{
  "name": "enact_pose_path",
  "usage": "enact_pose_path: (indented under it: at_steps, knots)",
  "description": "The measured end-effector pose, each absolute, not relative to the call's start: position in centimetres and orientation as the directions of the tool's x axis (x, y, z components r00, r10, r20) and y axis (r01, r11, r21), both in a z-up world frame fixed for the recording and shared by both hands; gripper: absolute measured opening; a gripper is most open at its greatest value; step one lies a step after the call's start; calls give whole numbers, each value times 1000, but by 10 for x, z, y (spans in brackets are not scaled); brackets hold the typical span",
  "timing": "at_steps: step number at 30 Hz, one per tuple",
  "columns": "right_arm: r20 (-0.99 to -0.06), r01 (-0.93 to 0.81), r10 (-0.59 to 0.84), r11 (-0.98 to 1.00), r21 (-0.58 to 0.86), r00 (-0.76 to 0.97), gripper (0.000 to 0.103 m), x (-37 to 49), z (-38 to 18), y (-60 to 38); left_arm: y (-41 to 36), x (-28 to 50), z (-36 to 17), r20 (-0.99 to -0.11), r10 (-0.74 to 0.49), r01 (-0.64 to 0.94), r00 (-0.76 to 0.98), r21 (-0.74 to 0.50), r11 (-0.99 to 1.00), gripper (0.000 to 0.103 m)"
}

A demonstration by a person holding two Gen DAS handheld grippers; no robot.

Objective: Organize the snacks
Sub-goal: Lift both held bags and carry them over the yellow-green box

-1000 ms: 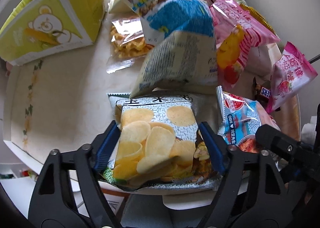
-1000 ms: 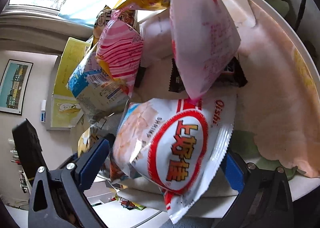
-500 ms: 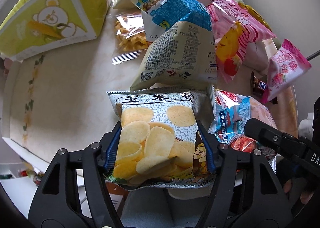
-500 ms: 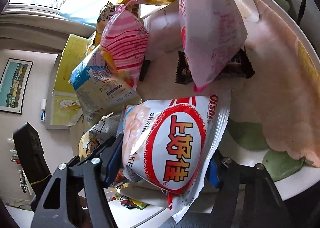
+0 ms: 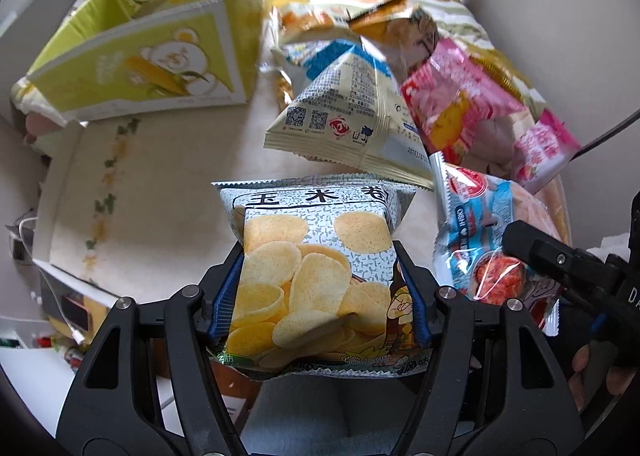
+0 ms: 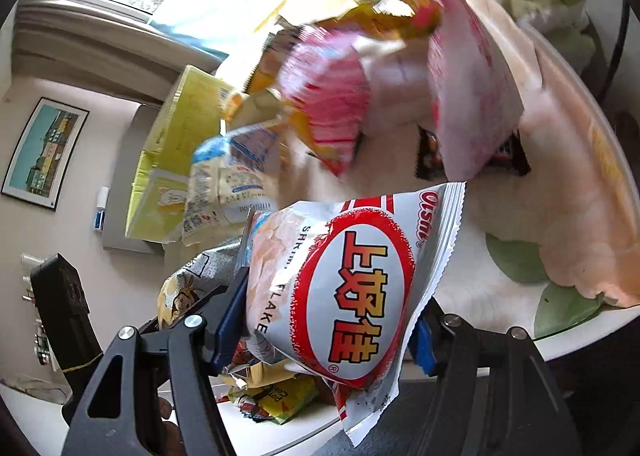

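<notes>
chip bag: grey-patterned, printed with round yellow crisps; clamped by its lower half between the blue pads of the left gripper, top seam pointing toward the yellow-green carton, apparently raised off the tablecloth.
shrimp-flake bag: white with a red oval and red characters; pinched across its middle by the right gripper, lower seam hanging past the table's near edge, on the side of the chip bag away from the carton.
left gripper: closed onto the chip bag, pads pressing both side edges.
right gripper: closed onto the shrimp-flake bag, pads dented into the foil.
snack pile: loose packets heaped beyond both held bags and just beside the carton's open end; blue-and-white bag nearest the chip bag, pink bags farther from the carton.
carton: lying on its side at the table's far-left corner, open mouth turned toward the pile; inside hidden, contents cannot be told.
step in hand: judged as the lift after a double pick, one bag per gripper, neither yet sorted anywhere.
next move: probably carrying each bag toward the carton or a cleared patch of cloth beside it; calls for clearing the pile without snagging the seams, then letting go one at a time.
risk: puffed, slippery foil; a light squeeze could let a bag slide, a hard one could crush crisps.
</notes>
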State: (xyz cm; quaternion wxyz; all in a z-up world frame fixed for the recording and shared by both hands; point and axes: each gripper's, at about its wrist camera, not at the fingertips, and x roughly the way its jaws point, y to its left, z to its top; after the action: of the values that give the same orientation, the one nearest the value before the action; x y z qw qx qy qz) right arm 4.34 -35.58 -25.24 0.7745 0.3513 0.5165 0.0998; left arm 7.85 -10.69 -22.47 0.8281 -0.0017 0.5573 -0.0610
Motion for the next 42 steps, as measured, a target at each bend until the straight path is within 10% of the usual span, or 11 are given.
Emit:
enact_pose_path:
  at_steps: [25,42]
  knots:
    - [-659,-13,533,782,623,531,64,72,-172,-304,-23,86,-130,-809,-38,-67,587,-95,993,64]
    - [-643,-156,522,829,537,560,64,209,-113,-190,101,227,-77,-749,-21,-89,662,-106,990,64]
